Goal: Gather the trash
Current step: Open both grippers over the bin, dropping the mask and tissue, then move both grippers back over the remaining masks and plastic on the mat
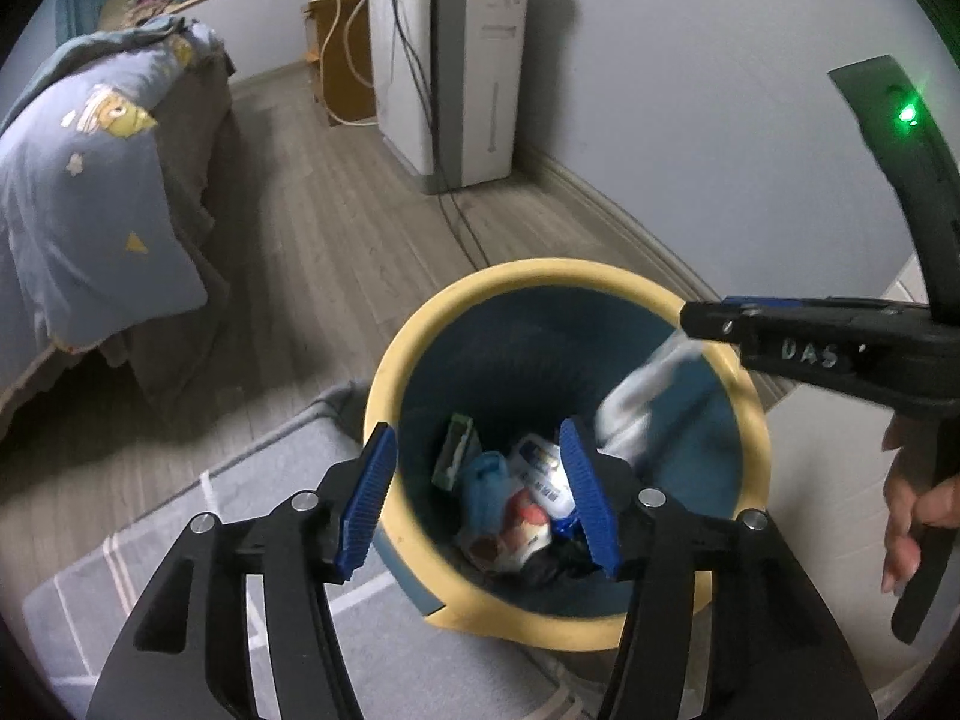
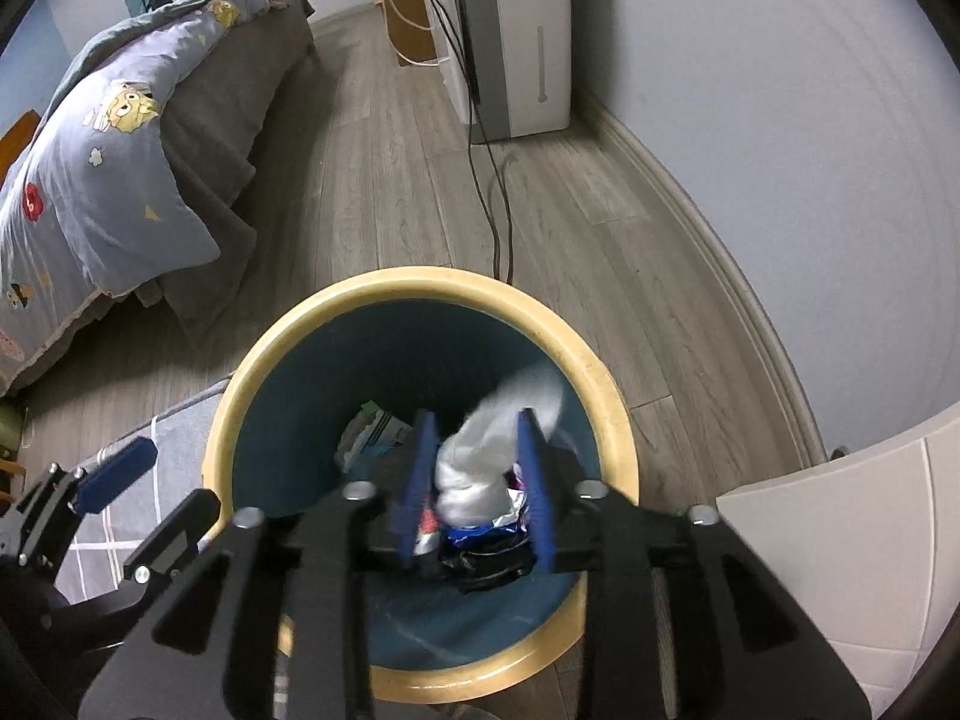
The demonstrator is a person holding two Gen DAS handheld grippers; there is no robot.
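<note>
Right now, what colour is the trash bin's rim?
Pale yellow rim, dark blue inside; the right wrist view shows it best.

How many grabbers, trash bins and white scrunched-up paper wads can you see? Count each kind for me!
Grippers: 2 (left gripper, right gripper)
Bin: 1 (yellow-rimmed bin)
White wad: 1 (white wad, over the bin between the right gripper's fingers)
Total: 4
</note>
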